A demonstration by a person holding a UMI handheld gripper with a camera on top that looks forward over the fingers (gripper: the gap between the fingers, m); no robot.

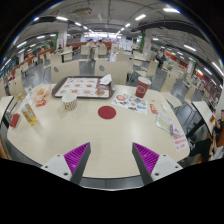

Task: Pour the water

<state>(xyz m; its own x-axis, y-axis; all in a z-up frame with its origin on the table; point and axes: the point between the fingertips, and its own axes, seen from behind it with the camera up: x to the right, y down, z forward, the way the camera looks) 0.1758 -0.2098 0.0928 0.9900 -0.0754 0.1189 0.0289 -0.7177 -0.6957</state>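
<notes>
Round and cream-coloured, the table point(100, 135) sits in a bright hall. Gripper point(111, 157) fingers stand wide apart, holding nothing. Beyond them lie a red coaster point(107, 112), a white cup point(69, 102), a tray point(83, 87) and a red cup point(142, 89). No writing is legible.

A tray point(83, 88) lies on the table point(100, 135) at twelve o'clock. A disc point(107, 112) sits before it, a cup point(142, 90) at two o'clock.
</notes>
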